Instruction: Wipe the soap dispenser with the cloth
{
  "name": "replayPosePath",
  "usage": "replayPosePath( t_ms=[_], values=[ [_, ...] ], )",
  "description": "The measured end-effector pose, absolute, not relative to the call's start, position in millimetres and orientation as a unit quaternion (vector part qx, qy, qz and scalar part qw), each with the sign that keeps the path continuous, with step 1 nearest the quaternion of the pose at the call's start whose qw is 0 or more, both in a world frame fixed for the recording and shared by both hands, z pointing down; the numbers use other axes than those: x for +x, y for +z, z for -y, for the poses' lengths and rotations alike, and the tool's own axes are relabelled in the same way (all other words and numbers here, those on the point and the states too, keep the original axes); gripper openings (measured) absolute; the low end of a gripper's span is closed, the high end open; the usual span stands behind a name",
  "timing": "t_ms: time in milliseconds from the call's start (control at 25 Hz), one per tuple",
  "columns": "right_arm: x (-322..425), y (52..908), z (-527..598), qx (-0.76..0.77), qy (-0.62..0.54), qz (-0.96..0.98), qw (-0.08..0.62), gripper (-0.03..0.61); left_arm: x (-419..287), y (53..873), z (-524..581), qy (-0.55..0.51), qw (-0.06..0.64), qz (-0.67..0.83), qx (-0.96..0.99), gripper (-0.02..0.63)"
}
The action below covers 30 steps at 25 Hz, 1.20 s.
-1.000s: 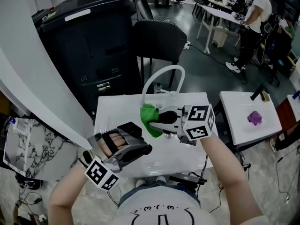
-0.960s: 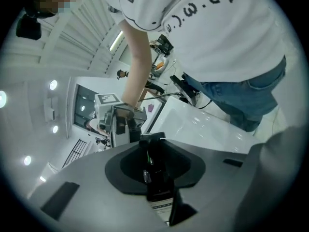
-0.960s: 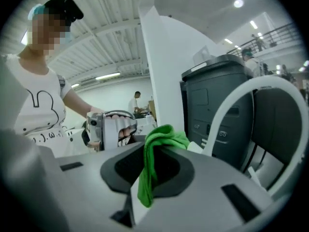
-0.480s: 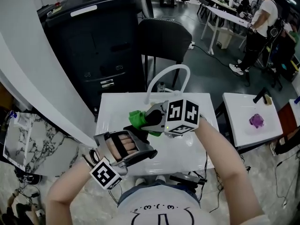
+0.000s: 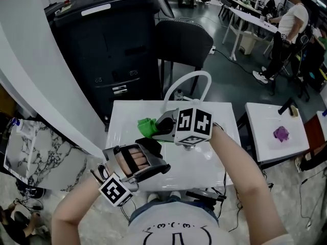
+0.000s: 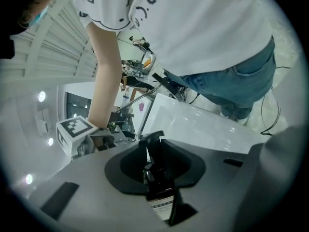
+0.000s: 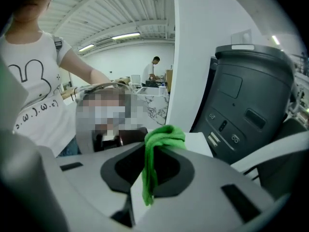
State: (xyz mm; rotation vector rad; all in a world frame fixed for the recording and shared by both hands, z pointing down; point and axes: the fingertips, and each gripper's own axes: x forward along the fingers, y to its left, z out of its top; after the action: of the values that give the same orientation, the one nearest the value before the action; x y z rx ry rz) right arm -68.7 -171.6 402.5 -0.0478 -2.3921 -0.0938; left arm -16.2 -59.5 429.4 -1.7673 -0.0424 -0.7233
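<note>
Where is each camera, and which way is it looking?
Head view: on the person's head, looking down at the white table; both forearms show.
Left gripper view: on the left gripper, looking past the soap dispenser at the person's shirt and jeans.
Right gripper view: on the right gripper, looking past the green cloth at a dark machine; shirt and arm show.
Shared: head and right gripper views both show the cloth.

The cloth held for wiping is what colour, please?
The cloth is bright green, clearest in the right gripper view.
</note>
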Motion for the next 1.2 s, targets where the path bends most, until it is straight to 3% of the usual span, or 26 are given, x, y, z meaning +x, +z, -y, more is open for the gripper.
replayPosePath(
  t_ms=[600,1200],
  values=[
    [-64,389,112,-0.165,-0.042,0.907,0.386,0.048,-2,435,60,-0.307,0.63,0.037,-0.712,0.109],
    [-109,419,176,-0.066,-0.055,0.913,0.398,0.048,-3,440,57,-0.321,0.621,0.033,-0.715,0.11]
  ],
)
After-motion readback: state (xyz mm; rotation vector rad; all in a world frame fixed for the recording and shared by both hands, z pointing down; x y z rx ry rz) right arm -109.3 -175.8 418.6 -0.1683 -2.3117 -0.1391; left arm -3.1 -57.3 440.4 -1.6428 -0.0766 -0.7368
